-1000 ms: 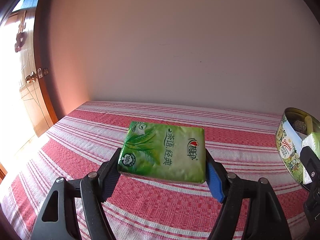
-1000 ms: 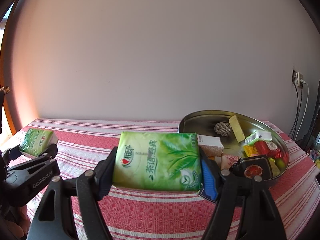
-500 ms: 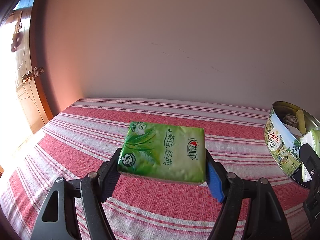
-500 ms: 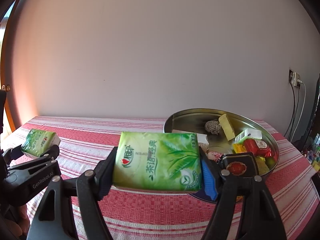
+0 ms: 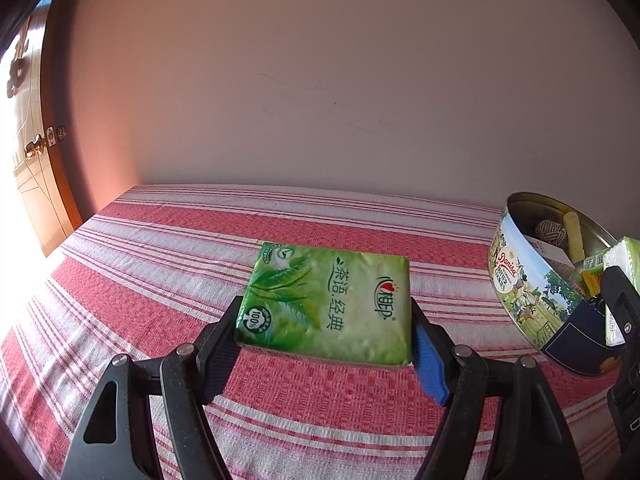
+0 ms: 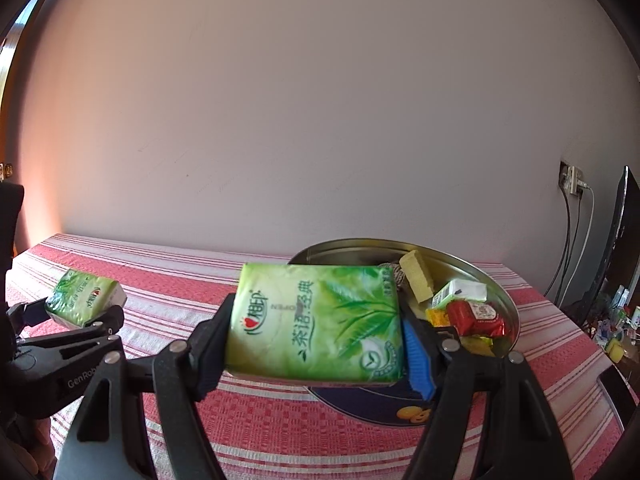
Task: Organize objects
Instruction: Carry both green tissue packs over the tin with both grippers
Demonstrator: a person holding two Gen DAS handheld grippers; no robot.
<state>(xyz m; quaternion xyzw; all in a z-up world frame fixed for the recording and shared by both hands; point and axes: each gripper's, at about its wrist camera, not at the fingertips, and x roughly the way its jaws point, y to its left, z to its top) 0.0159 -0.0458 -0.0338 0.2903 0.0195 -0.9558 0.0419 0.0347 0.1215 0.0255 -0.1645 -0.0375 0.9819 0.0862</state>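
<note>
My left gripper (image 5: 326, 340) is shut on a green tissue pack (image 5: 328, 304), held flat above the red striped tablecloth (image 5: 160, 280). My right gripper (image 6: 316, 340) is shut on a second green tissue pack (image 6: 316, 320), held over the near left rim of the round cookie tin (image 6: 510, 308). The tin holds a yellow block (image 6: 416, 280), a rope knot, a small white-green carton (image 6: 460, 294) and red and yellow packets (image 6: 476, 318). The tin (image 5: 528, 288) shows at the right of the left wrist view. The left gripper and its pack (image 6: 86, 298) show at the left of the right wrist view.
A plain wall runs behind the table. A wooden door (image 5: 36, 168) stands at the far left. A wall socket with cables (image 6: 574, 184) and a dark screen edge (image 6: 624, 220) are at the right, with small clutter beyond the table's right edge.
Both grippers have moved right with their packs. The tin has come closer in both views, and the right pack now overlaps the tin's left rim.
</note>
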